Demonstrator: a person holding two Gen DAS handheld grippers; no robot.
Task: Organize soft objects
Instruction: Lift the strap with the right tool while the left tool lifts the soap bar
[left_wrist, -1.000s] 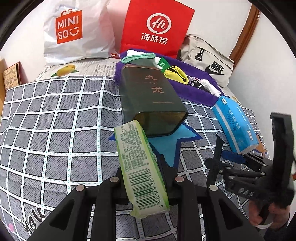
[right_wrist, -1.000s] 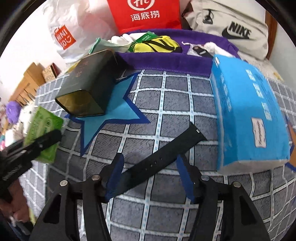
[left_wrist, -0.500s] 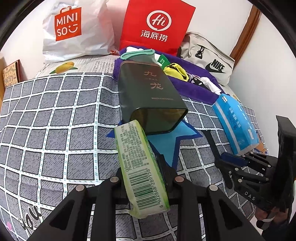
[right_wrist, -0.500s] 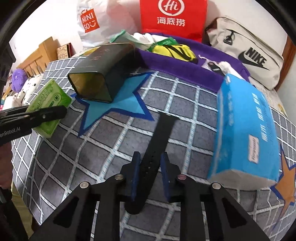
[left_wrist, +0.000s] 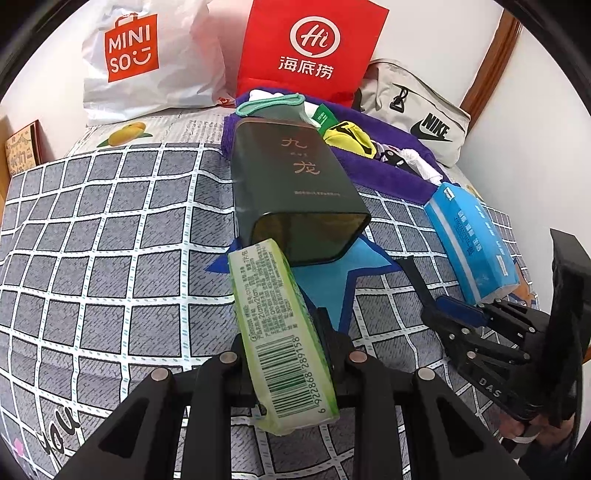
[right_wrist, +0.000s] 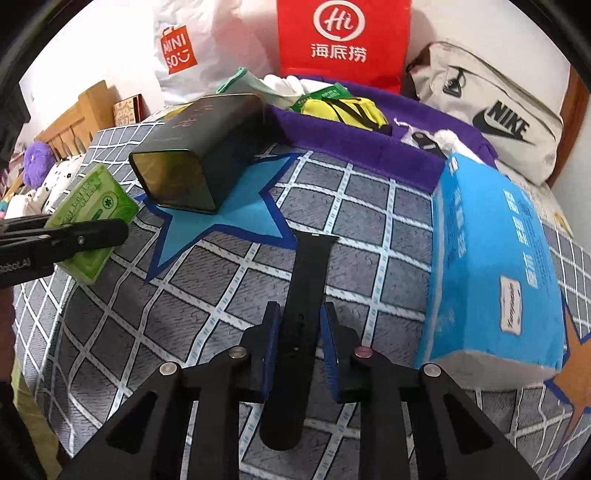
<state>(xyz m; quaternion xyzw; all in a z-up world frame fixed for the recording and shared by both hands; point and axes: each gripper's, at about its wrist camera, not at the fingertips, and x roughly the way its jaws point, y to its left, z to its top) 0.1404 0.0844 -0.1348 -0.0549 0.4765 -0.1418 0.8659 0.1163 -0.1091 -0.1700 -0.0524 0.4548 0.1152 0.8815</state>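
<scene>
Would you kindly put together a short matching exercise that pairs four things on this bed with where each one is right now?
Things:
1. green tissue pack
2. black watch strap
3. dark tin
4. yellow pouch

Places:
A. lying on its side on the blue star
B. between the right gripper's fingers
C. on the purple cloth
D. clamped in the left gripper

Pairs: 1-D, 2-B, 3-A, 4-C

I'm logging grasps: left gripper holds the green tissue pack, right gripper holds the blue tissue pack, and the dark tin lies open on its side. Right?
One error: the right gripper is shut on the black watch strap, as the right wrist view shows. The blue tissue pack lies beside it, ungripped. The rest holds.
</scene>
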